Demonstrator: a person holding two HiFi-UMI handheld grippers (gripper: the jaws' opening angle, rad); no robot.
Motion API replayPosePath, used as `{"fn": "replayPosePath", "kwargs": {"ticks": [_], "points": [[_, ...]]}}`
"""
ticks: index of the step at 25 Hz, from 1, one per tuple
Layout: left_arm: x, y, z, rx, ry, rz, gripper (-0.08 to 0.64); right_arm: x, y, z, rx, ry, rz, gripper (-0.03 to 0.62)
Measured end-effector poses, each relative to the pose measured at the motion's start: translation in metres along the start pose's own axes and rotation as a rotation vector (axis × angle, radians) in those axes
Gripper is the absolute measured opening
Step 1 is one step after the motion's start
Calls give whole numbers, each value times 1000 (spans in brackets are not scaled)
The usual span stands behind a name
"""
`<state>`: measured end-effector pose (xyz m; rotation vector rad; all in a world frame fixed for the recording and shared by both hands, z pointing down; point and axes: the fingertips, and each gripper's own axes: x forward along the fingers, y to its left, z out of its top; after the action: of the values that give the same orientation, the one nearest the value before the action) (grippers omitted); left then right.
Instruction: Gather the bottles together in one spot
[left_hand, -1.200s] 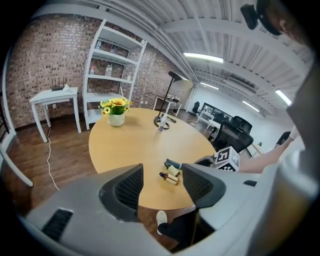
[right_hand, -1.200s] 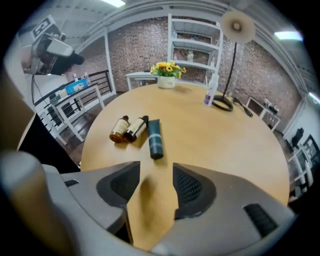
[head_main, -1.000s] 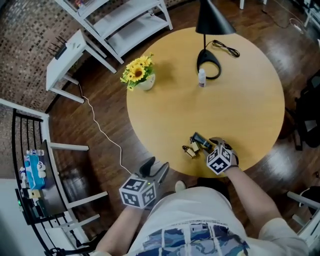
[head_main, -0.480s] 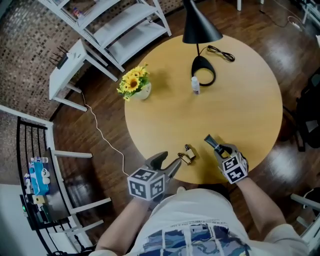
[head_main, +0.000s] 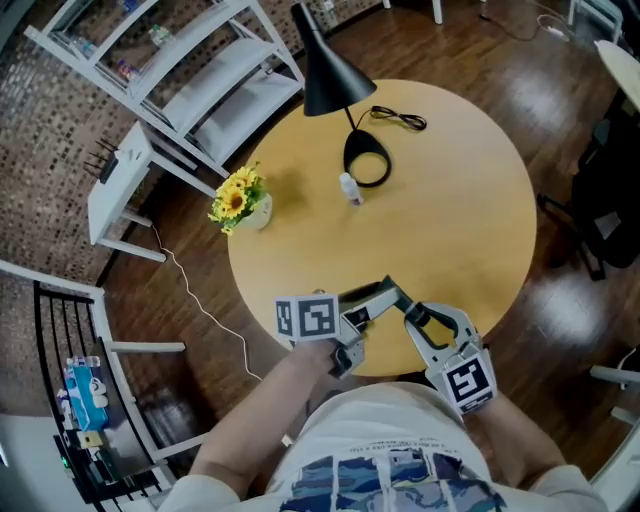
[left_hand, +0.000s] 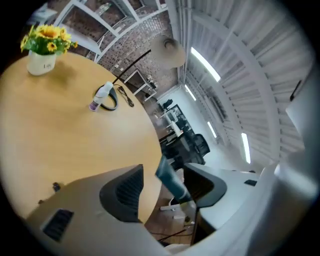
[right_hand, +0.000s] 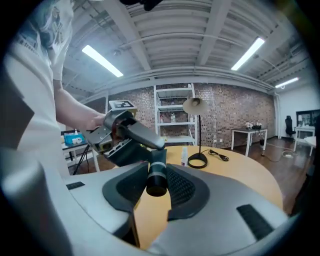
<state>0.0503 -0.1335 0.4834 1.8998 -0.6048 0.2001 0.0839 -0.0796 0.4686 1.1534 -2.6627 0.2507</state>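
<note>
My right gripper is clenched on the dark bottle, pads pressed on both sides of its body, black cap end facing the camera. The bottle is held in the air above the near edge of the round wooden table.

The right gripper view shows its far end reaching my left gripper. Only the left gripper view shows how that end sits. The dark teal body slants between the left jaws, close against the right-hand one, with a clear gap to the other, so that gripper is released. From the head view I see the two grippers meeting nose to nose, but the bottle itself is hard to pick out there.

Further out, the small clear bottle stands beside the ring base of the black desk lamp, well apart from the one I hold. The sunflowers in a white pot sit at the table's left edge.

A second ago my right gripper was low at the near edge, where the dark bottle lay on the wood, and the left one hung off the table. Now both are over the edge and the bottle is off the surface.
</note>
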Motion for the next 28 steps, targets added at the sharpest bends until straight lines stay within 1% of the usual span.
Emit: {"fn": "replayPosePath", "kwargs": {"ticks": [2, 3, 4, 6, 9, 12, 13, 15, 18, 21, 25, 28], "points": [[9, -11, 7, 16, -12, -24, 211, -7, -7, -5, -15, 0, -23, 130], [15, -15, 8, 39, -3, -22, 158, -11, -12, -8, -20, -2, -32, 130], [20, -17, 7, 64, 15, -16, 83, -15, -16, -10, -32, -3, -39, 130], [26, -22, 4, 106, 55, -11, 80, -19, -21, -15, -63, -2, -48, 130], [29, -33, 6, 175, 86, -21, 46, -17, -25, -23, -100, 10, -56, 134], [34, -42, 13, 303, 103, 0, 35, -13, -34, -27, -121, 34, -63, 138], [37, -44, 16, 350, 109, 14, 32, -12, -39, -28, -120, 43, -71, 155], [41, -42, 27, 440, 107, 54, 32, -12, -49, -31, -100, 67, -91, 231], [47, -36, 55, 570, 66, 130, 31, -17, -63, -38, -49, 93, -117, 253], [57, -20, 88, 685, 8, 227, 31, -25, -78, -47, -4, 99, -149, 253], [74, 12, 128, 755, -48, 346, 31, -38, -97, -58, 63, 130, -195, 253], [86, 42, 153, 769, -83, 437, 31, -47, -110, -66, 99, 153, -236, 253]]}}
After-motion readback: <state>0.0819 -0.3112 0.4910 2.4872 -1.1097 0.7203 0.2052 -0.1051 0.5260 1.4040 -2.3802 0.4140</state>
